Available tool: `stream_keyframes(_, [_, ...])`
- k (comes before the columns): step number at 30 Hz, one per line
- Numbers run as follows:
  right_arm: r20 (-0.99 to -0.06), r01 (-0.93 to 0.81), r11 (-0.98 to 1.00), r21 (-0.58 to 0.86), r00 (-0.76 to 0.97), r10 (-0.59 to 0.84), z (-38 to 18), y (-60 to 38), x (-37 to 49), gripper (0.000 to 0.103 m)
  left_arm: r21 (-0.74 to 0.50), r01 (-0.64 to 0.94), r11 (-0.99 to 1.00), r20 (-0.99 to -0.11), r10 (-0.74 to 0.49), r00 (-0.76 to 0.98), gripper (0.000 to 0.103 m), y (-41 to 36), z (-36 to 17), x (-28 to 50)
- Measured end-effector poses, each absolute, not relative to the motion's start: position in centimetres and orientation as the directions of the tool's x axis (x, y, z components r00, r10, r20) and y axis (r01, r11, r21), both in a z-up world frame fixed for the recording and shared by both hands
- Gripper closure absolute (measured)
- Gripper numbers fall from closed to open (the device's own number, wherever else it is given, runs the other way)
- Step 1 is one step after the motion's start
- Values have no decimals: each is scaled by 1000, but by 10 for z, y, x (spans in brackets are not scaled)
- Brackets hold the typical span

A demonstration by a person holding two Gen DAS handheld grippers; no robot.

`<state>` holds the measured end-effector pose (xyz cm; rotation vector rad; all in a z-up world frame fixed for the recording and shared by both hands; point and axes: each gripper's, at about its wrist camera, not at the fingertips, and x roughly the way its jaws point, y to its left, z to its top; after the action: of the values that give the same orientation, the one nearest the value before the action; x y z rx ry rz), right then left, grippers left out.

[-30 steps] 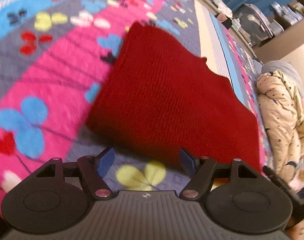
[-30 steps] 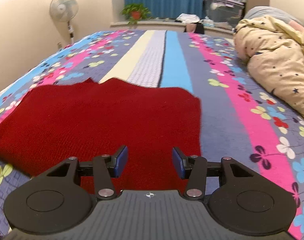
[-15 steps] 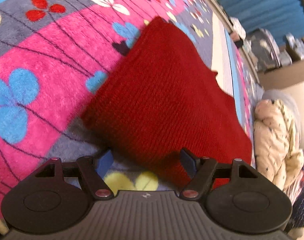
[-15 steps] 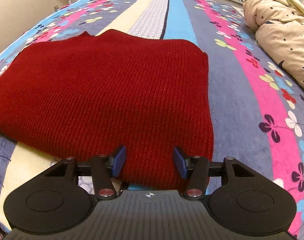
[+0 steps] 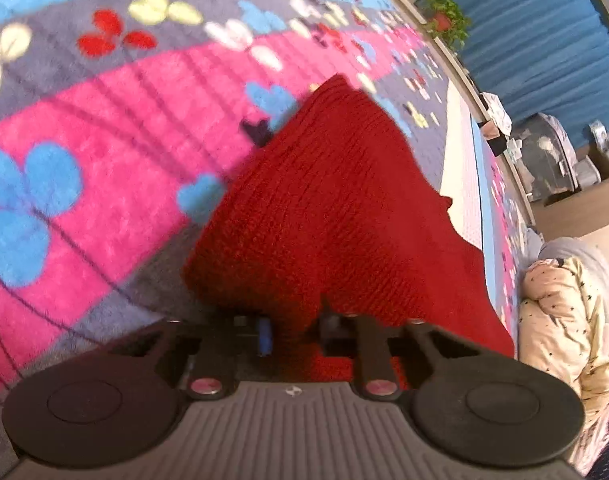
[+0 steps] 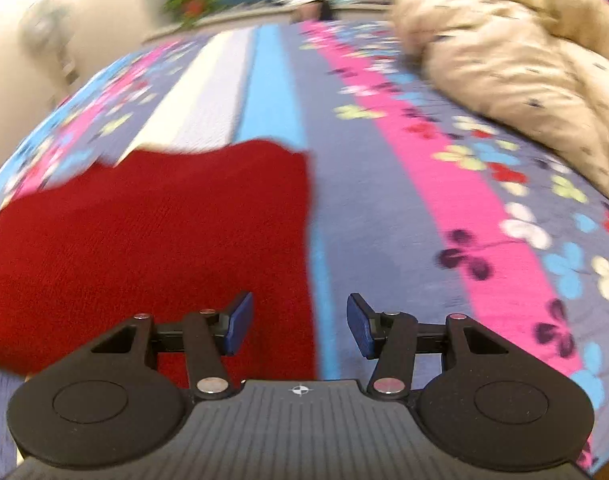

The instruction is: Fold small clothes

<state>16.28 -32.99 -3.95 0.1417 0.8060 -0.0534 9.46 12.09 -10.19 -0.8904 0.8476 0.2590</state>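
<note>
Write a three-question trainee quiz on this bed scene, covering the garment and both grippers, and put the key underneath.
1. True or false: the left gripper has its fingers closed on the near edge of the red knitted garment.
2. Multiple choice: the right gripper is (a) gripping the cream star-print quilt, (b) open with nothing pressed between its fingers, (c) shut on a pillow.
3. Fill in: the garment lies on a striped, flower-patterned ____.

Key:
1. True; its fingers have just been closing and red knit sits between them.
2. b; it hovers over the garment's right edge.
3. Bedspread.
</note>
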Motion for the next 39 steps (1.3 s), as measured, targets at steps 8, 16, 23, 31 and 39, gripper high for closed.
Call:
stream_keyframes(8, [-658,412,895,171,724,-207,-27,-404,151,50,-280,-404,871,-740,72,669,87,32,-6,134])
stream_keyframes(16, [-598,559,789,253,732,-327,-22,-452,133,50,215,247,945,-494,-113,862,87,-205,9,97])
stream_keyframes(23, [-596,465,807,364,782,-181,-29,-459,137,49,207,617,759,-702,-324,634,69,-304,-89,72])
stream_keyframes(31, [-655,216,831,512,725,215,-52,-426,166,37,60,580,812,-589,-440,678,37,-230,-33,71])
stream_keyframes(39, [-702,27,887,461,622,347,-56,-378,173,85,-108,373,922,-712,-333,619,66,-154,-54,110])
